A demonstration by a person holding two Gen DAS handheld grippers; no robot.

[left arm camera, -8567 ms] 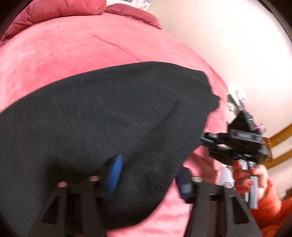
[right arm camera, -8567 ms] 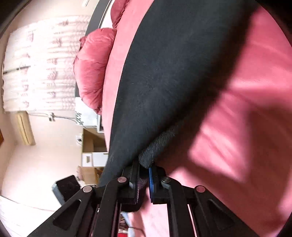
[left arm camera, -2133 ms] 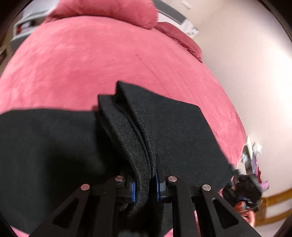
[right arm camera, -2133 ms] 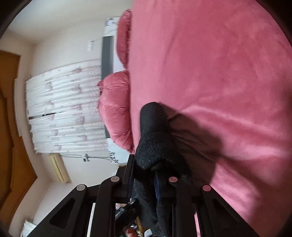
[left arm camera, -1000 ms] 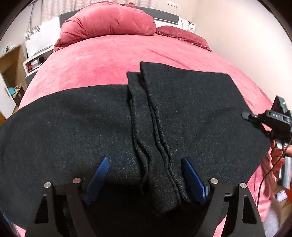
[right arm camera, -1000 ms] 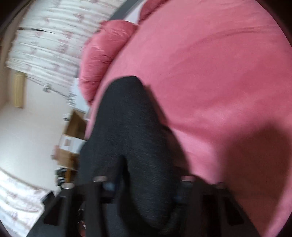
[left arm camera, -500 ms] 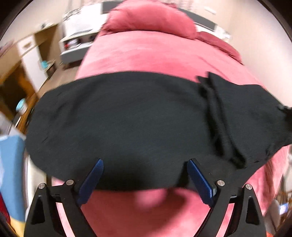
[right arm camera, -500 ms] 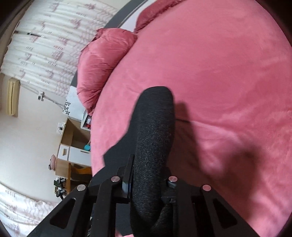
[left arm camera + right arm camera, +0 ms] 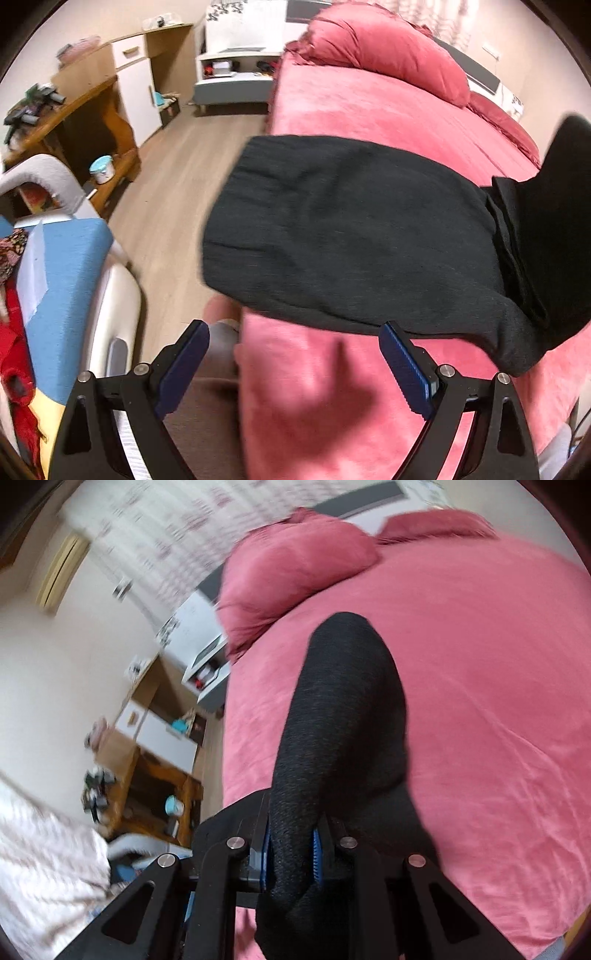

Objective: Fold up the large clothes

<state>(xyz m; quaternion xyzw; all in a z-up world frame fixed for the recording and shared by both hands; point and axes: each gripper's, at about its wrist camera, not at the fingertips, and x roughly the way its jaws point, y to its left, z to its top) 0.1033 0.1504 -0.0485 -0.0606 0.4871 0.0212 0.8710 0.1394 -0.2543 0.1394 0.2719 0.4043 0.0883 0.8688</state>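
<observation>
With the left gripper (image 9: 293, 369) spread empty, the garment (image 9: 351, 229) pinched by the right gripper (image 9: 290, 853) may slide off the bed (image 9: 388, 110).

The black garment (image 9: 354, 236), which a second earlier had been straddled by the left gripper (image 9: 295, 369) over its folded ridge, was left lying on the pink bed (image 9: 388, 110), and the view was swung toward the bed's edge and the wooden floor (image 9: 173, 192). A thick fold of the garment, loosely straddled before, was clamped by the right gripper (image 9: 290, 853) and raised.
</observation>
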